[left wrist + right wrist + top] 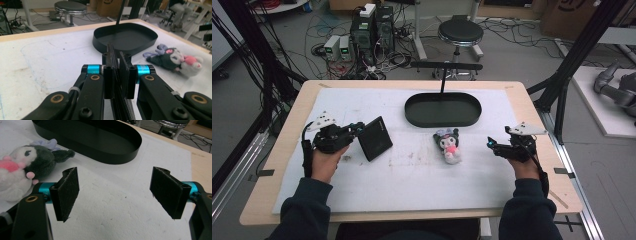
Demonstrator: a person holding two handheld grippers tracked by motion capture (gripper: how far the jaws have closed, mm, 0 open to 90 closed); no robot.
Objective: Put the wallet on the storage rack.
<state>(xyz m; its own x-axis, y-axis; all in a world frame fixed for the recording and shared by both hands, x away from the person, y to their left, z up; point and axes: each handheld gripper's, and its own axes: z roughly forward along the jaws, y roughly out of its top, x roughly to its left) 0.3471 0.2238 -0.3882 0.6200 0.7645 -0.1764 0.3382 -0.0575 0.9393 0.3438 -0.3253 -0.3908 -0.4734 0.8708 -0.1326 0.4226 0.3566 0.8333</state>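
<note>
A black pad (374, 138) is held edge-on, clamped in the left gripper (357, 128), near the counter's (412, 185) left side. The tray (443, 109) lies forward and to its right, probably the destination. The right gripper (493, 145) is spread, empty, beside one plush (449, 145). One pad, one tray.

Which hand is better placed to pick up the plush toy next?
Right. The right tongs are open and empty, pointing at the plush toy lying close by. The left tongs are already shut on a black card.
</note>
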